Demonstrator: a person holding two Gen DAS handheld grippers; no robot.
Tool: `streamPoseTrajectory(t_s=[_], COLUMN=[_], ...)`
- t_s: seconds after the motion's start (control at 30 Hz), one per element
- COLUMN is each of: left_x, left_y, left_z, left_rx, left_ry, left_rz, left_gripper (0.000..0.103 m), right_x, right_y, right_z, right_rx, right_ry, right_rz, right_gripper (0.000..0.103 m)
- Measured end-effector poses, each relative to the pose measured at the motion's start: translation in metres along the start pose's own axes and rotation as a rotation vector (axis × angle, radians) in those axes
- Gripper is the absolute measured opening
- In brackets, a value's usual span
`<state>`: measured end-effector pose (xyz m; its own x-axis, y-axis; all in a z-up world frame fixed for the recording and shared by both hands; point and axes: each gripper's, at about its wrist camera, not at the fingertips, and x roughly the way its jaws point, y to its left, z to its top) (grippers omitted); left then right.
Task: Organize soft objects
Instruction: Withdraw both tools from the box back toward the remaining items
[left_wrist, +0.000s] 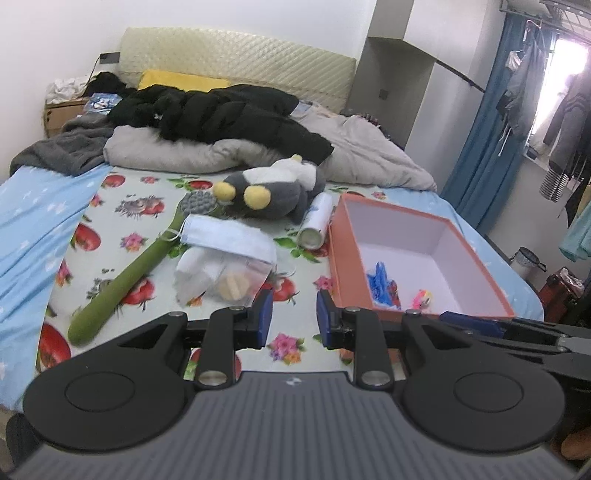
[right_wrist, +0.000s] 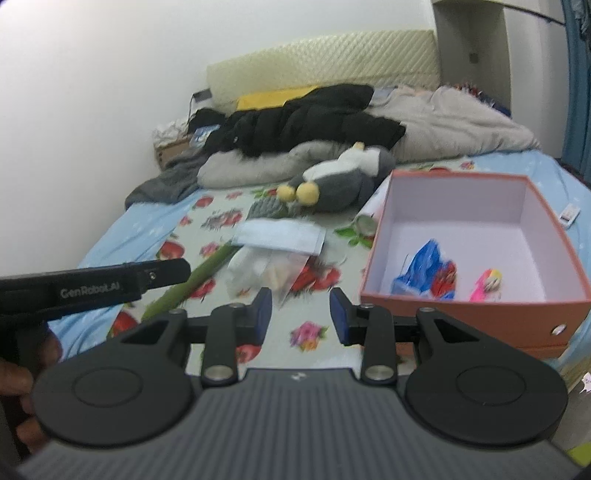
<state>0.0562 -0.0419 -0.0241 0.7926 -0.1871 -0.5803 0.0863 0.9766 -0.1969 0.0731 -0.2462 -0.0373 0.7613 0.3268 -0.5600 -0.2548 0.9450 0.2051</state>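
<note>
Floral-sheeted bed: we had two small items in orange box; plush, mask, bag remained; both grippers' fingers part-open, empty.

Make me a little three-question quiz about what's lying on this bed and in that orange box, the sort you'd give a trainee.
1. True or false: the orange box on the bed already has things in it.
2. Which lies on top of the clear plastic bag? A) the face mask B) the plush penguin C) the green massage stick
3. Fill in: both sets of jaws are parted with ______ between them.

Key
1. True: a blue wrapper and a small pink toy lie inside.
2. A; the penguin lies farther back, the stick beside the bag.
3. Nothing: the left gripper and the right gripper hover over bare sheet.
</note>
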Motion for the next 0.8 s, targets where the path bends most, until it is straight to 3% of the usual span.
streamPoseTrajectory(t_s=[0.37, 0.8], left_x=[0.032, 0.130], left_y=[0.045, 0.100], left_z=[-0.024, -0.018], left_rx=[-0.085, -0.128], left_ry=[0.054, 0.138], left_rz=[0.066, 0.112], left_gripper=[0.030, 0.030], right_x=[0.031, 0.120], right_y=[0.017, 0.024], right_z=[-0.020, -0.021], right_rx=[-0.025, -0.031], right_ry=[0.099, 0.182], right_rz=[0.055, 0.063], right_gripper=[0.038, 0.038])
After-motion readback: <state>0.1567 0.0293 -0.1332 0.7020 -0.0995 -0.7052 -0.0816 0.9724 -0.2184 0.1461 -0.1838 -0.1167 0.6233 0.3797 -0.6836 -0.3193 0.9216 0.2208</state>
